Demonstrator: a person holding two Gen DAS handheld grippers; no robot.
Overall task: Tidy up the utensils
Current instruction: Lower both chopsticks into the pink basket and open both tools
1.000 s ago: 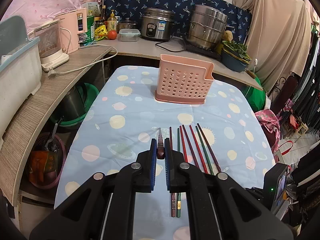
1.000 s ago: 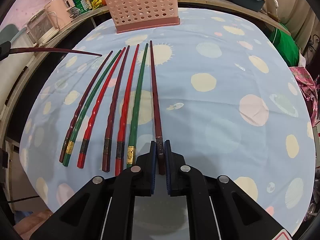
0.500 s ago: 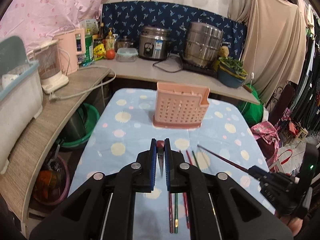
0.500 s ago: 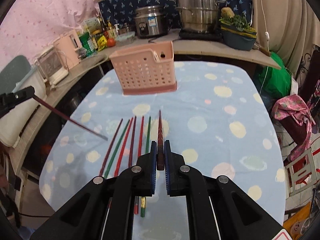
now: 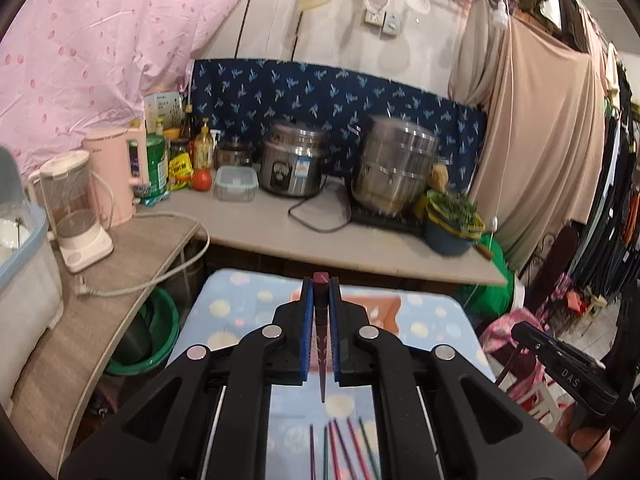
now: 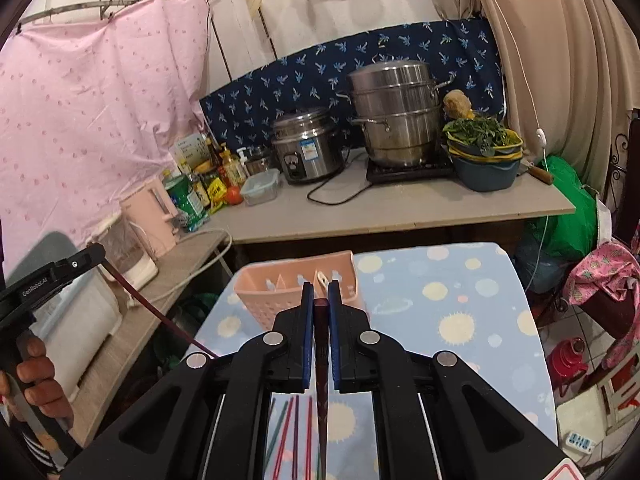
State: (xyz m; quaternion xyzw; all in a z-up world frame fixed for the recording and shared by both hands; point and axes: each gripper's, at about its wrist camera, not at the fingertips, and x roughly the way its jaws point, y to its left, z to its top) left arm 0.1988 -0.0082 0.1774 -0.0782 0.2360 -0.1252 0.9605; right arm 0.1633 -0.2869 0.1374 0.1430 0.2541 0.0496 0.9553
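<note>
left fingers (image 5: 321, 294): we pinch one chopstick (image 5: 321, 344) | right fingers (image 6: 321, 300): clamped on another chopstick (image 6: 321, 364) | both raised near basket (image 6: 296, 280); rest (image 5: 340, 452) on counter (image 6: 460, 320) | risk: thin sticks pivot, miss the slot

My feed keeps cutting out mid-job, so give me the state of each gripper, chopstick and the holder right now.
Left gripper: shut on a dark red chopstick, tip hanging down.
Right gripper: shut on another dark red chopstick, tip hanging down.
Pink utensil holder: upright on the table, no chopsticks visible inside.
Remaining chopsticks: lying side by side on the tablecloth.
</note>
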